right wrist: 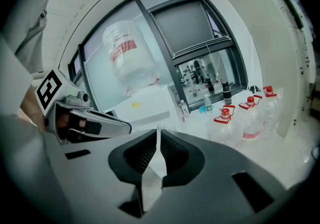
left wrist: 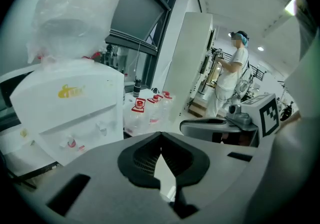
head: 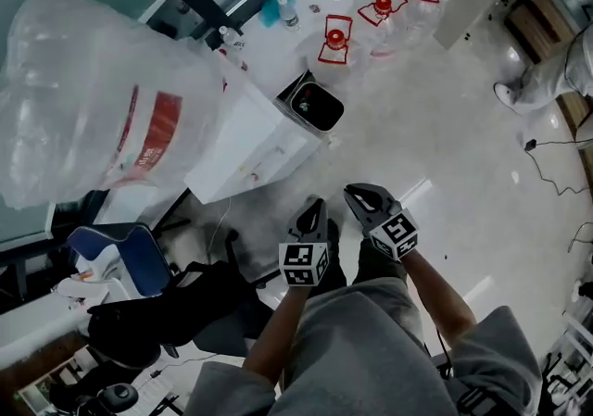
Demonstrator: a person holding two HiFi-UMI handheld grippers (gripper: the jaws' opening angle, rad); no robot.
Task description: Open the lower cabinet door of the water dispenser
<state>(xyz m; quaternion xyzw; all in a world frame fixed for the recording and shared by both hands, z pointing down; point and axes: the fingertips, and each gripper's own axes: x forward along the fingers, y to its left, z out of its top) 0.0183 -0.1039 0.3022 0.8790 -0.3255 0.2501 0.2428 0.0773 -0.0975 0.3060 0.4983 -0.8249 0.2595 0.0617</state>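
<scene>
Claws: left claw, right claw closed, empty | water dispenser apart across floor

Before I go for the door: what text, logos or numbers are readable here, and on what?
Nothing can be read as words.
Big bottle, red label: print blurred.
Dispenser, yellow logo: too small to read.
Jugs, labels: too small to read.
Marker cubes: square patterns only, no words.
</scene>
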